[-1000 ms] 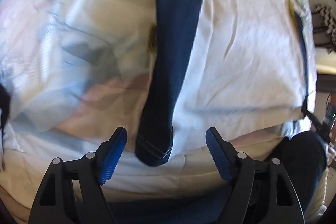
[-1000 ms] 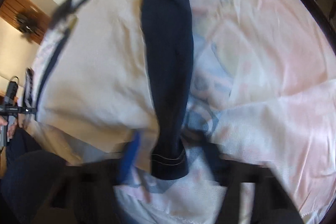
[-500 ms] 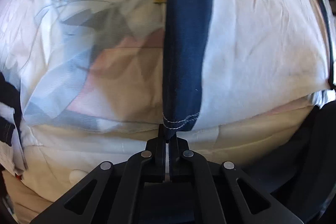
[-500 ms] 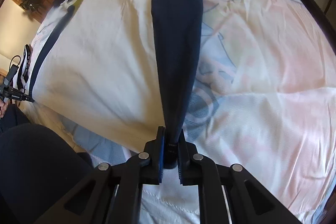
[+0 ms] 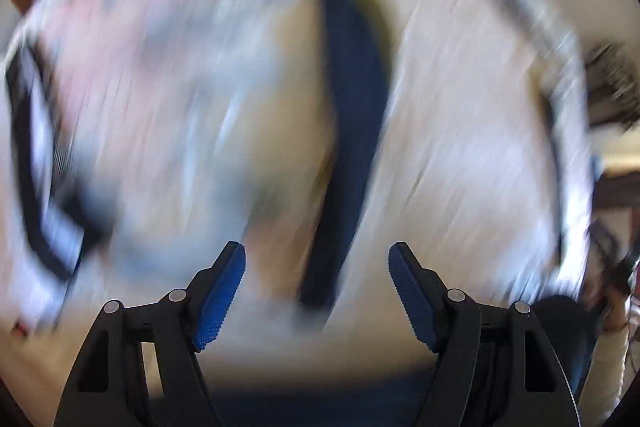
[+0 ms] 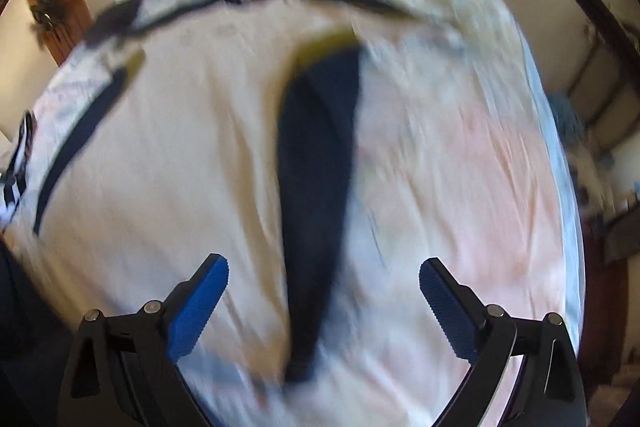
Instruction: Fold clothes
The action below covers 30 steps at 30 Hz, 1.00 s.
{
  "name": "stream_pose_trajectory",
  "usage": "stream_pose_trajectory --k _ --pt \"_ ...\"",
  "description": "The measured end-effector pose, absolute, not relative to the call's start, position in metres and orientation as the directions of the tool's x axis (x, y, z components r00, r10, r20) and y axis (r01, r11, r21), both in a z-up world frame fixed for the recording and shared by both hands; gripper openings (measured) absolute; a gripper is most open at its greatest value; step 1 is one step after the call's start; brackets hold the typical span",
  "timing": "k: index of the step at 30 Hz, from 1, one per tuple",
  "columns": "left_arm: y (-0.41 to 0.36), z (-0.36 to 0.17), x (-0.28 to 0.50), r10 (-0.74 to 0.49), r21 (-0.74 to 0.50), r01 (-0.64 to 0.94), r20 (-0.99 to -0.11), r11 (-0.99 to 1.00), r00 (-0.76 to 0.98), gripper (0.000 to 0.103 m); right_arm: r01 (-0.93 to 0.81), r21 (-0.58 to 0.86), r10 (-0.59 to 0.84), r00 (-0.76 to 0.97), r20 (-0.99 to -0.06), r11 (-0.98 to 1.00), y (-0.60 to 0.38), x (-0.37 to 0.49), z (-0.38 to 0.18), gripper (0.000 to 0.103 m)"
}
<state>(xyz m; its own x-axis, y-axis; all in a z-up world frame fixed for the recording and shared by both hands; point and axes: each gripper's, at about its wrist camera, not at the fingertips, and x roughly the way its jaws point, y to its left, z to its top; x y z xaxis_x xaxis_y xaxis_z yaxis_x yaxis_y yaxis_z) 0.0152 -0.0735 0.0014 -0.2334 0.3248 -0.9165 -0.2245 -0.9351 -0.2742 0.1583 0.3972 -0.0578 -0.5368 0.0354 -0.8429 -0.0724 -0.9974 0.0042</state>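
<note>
1. The white garment (image 6: 192, 163) lay spread flat over the bed (image 6: 500, 187), filling both views (badly blurred by motion).
2. Its navy sleeve (image 6: 316, 187) ran lengthwise down the middle, cuff end nearest me, below and between the fingers of both claws, touching neither.
3. My left gripper (image 5: 317, 291) and right gripper (image 6: 324, 301) had just sprung wide apart, empty; half a second earlier each was pinching that cuff.
</note>
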Motion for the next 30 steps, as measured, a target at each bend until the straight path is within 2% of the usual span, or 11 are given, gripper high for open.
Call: stream_pose_trajectory --k 1,4,7,12,15,18,21,23,25,28,30 --pt "-0.064 0.006 0.005 0.372 -0.306 -0.247 -0.881 -0.92 -0.292 0.076 -0.079 0.027 0.025 -0.587 -0.809 -0.997 0.392 0.146 -0.052 0.103" --pt "-0.018 0.011 -0.053 0.453 -0.325 -0.327 -0.75 -0.887 -0.483 0.076 -0.092 0.096 -0.002 -0.71 -0.704 -0.991 0.363 0.09 -0.048 0.103" --pt "0.032 -0.015 -0.109 0.511 -0.351 -0.378 -0.679 -0.857 -0.527 0.076 -0.037 0.071 -0.021 -0.738 -0.675 -0.997 0.333 0.025 -0.063 0.103" --pt "0.069 -0.07 -0.157 0.444 -0.273 -0.374 -0.732 -0.886 -0.517 0.076 -0.008 -0.092 0.063 -0.79 -0.61 -0.996 0.316 -0.043 -0.088 0.103" --pt "0.055 -0.104 -0.176 0.433 -0.267 -0.376 -0.763 -0.888 -0.48 0.072 -0.04 -0.064 0.072 -0.774 -0.63 -0.997 0.343 -0.074 -0.105 0.103" --pt "0.042 -0.132 -0.184 0.363 -0.175 -0.41 -0.82 -0.895 -0.443 0.072 -0.09 -0.053 0.102 -0.719 -0.688 -0.995 0.383 -0.087 -0.124 0.1" --pt "0.037 -0.136 -0.174 0.365 -0.114 -0.486 -0.809 -0.867 -0.461 0.072 -0.132 -0.049 0.123 -0.64 -0.759 -0.99 0.421 -0.084 -0.145 0.082" --pt "0.04 -0.136 -0.164 0.312 -0.029 -0.498 -0.811 -0.867 -0.495 0.073 -0.152 -0.03 0.117 -0.608 -0.785 -0.988 0.442 -0.076 -0.152 0.082" --pt "0.038 -0.14 -0.161 0.285 -0.01 -0.48 -0.814 -0.877 -0.505 0.073 -0.196 -0.033 0.144 -0.582 -0.801 -0.98 0.458 -0.069 -0.155 0.097" --pt "0.035 -0.125 -0.163 0.237 -0.01 -0.418 -0.835 -0.908 -0.496 0.072 -0.227 0.014 0.124 -0.58 -0.805 -0.974 0.474 -0.062 -0.145 0.094" --pt "0.046 -0.091 -0.167 0.271 -0.065 -0.373 -0.8 -0.926 -0.535 0.073 -0.225 0.032 0.119 -0.624 -0.772 -0.974 0.481 -0.06 -0.126 0.091"
